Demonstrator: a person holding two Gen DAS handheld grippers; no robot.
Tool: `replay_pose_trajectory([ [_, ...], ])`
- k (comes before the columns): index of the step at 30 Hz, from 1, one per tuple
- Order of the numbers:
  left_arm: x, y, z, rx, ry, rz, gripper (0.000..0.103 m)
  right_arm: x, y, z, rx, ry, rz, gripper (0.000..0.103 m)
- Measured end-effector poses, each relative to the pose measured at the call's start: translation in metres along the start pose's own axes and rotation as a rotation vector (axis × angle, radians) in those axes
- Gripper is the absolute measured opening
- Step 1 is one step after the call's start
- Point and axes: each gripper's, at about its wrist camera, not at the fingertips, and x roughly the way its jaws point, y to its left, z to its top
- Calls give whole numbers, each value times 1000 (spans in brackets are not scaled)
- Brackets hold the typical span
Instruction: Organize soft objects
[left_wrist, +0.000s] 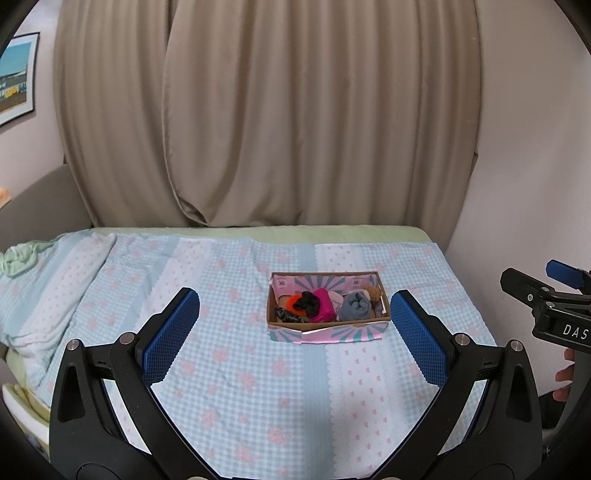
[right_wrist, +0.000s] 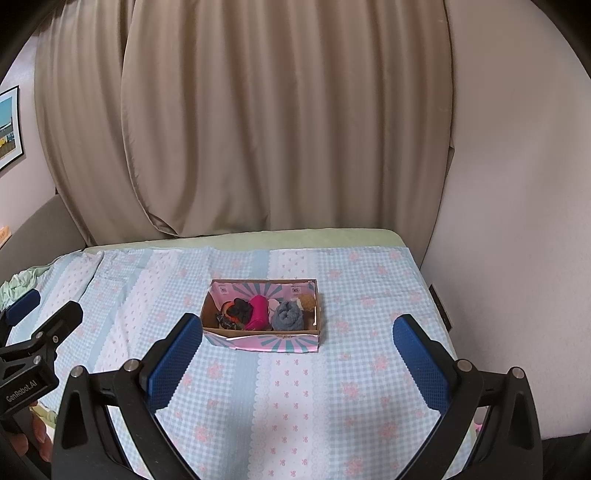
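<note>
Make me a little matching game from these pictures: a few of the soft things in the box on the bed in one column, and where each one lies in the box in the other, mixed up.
Things:
1. grey-blue rolled cloth
2. magenta rolled cloth
3. black scrunchie
4. tan fuzzy item

Places in the cardboard box, seen from the right wrist camera:
A. far right corner
B. middle
C. left of the magenta roll, on top of something orange
D. right of the middle, near the front wall

Pairs: 1-D, 2-B, 3-C, 4-A
</note>
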Motion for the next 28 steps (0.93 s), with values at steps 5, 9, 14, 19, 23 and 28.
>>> replay_pose_trajectory([
  [5,0,2,1,3,-3,3,103,1,0,0,2,0,2,103],
  [9,-1,3,-1,-2,-4,-1,103,1,1,0,1,-2,2,103],
  [14,-2,4,-1,-1,-8,2,103,4,2,0,2,-6,4,103],
  [19,-5,1,-1,20,-33,31,103,4,3,-2,4,-7,4,103],
  [23,-4,0,0,24,-37,29,103,3,3,-3,5,-9,6,103],
  [28,-4,0,-4,33,-48,17,103,3,6,-4,5,-8,5,103],
])
